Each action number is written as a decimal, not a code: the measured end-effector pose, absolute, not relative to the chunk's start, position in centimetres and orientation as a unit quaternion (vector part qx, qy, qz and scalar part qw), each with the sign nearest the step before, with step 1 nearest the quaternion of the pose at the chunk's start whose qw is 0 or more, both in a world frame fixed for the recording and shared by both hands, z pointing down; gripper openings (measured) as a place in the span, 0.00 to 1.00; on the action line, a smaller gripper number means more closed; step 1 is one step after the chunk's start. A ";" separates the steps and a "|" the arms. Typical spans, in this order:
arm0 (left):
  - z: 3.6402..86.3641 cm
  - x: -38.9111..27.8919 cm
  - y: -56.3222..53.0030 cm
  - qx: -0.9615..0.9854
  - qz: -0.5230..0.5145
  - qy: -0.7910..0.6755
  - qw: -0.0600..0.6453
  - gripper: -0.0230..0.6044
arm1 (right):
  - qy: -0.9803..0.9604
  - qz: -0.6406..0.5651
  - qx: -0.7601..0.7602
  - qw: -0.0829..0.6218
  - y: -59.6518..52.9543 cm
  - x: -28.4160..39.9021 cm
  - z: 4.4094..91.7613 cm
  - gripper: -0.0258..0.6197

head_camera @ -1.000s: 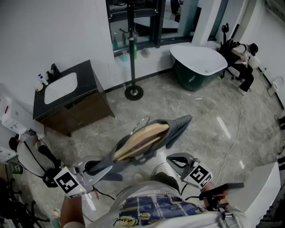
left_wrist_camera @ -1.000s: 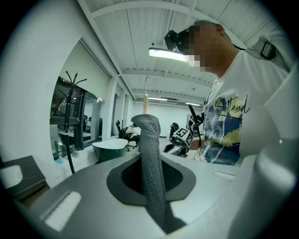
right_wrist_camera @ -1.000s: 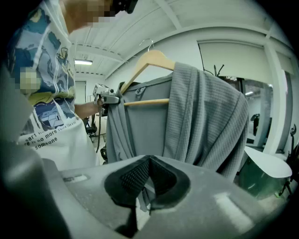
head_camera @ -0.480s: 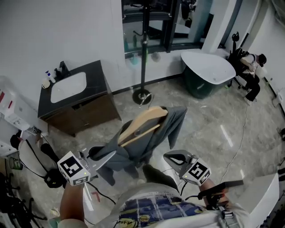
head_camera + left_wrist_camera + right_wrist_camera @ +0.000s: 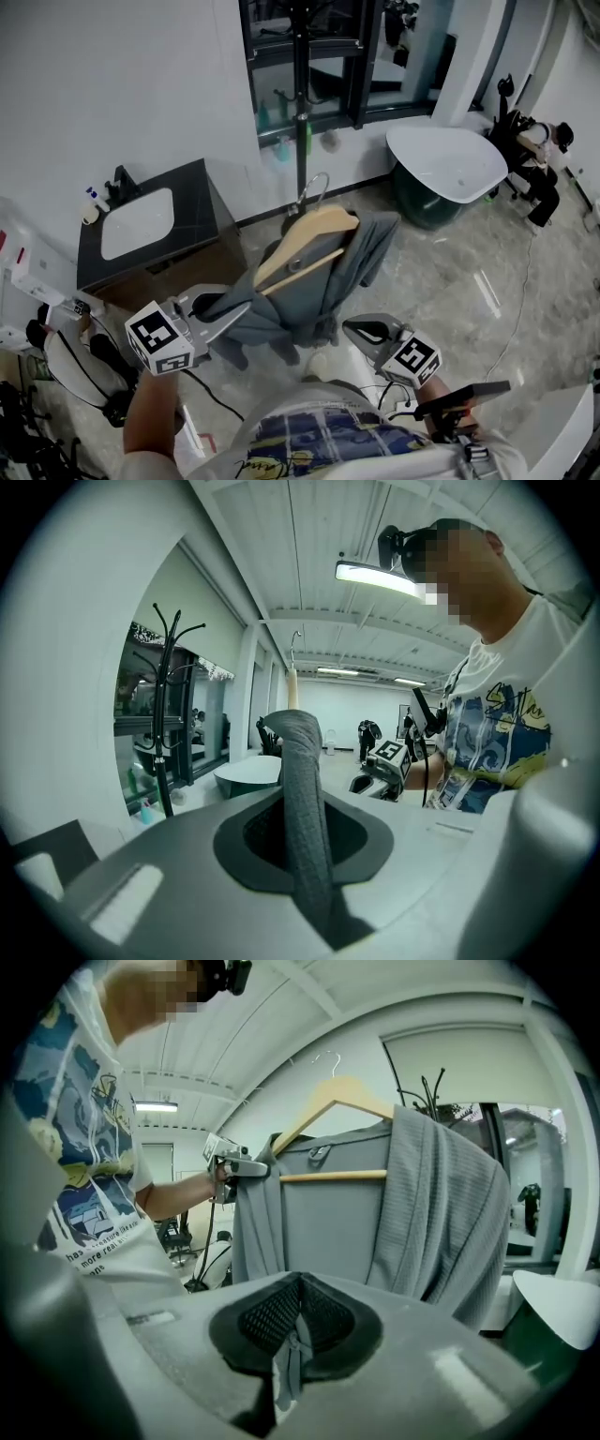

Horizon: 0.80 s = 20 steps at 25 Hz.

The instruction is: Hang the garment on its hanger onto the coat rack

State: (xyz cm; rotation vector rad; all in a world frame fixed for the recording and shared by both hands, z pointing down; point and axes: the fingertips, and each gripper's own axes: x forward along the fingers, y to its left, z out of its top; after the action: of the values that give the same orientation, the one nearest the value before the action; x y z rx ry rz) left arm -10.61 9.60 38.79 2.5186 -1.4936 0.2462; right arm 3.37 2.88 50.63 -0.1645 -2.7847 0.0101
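Observation:
A grey garment (image 5: 323,281) hangs on a wooden hanger (image 5: 309,239) with a metal hook (image 5: 317,183). My left gripper (image 5: 239,311) is shut on a fold of the garment's lower left side and holds it up in the air. That fold of the garment (image 5: 305,799) runs between the jaws in the left gripper view. The black coat rack (image 5: 300,94) stands just beyond the hanger, its base hidden behind the cloth. My right gripper (image 5: 367,330) is shut with nothing in it, low and to the right of the garment. From it I see the garment (image 5: 412,1213) hanging in front.
A dark vanity with a white sink (image 5: 141,220) stands at the left wall. A white bathtub (image 5: 450,159) sits at the back right, and a seated person (image 5: 539,159) is beyond it. Cables lie on the marble floor (image 5: 469,281).
The left gripper has raised the garment and hanger and carried them toward the coat rack; the hanger now overlaps the rack's base. The right gripper has stayed shut and low.

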 end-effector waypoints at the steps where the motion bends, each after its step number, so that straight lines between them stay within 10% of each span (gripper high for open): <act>1: 38.3 -11.1 8.0 0.854 0.084 -0.504 0.100 0.09 | -0.983 0.001 -0.055 0.175 1.5 3.2 50.3 0.04; 20: 35.1 -23.0 -23.7 0.885 0.074 -0.449 0.102 0.09 | -0.973 0.035 0.107 0.200 -16.8 -0.4 50.2 0.04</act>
State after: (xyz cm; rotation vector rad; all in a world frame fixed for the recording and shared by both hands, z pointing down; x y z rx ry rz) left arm -23.05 -23.68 35.13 2.6131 -1.3249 0.2179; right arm -0.40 -16.77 50.24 0.2981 -2.7212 0.0970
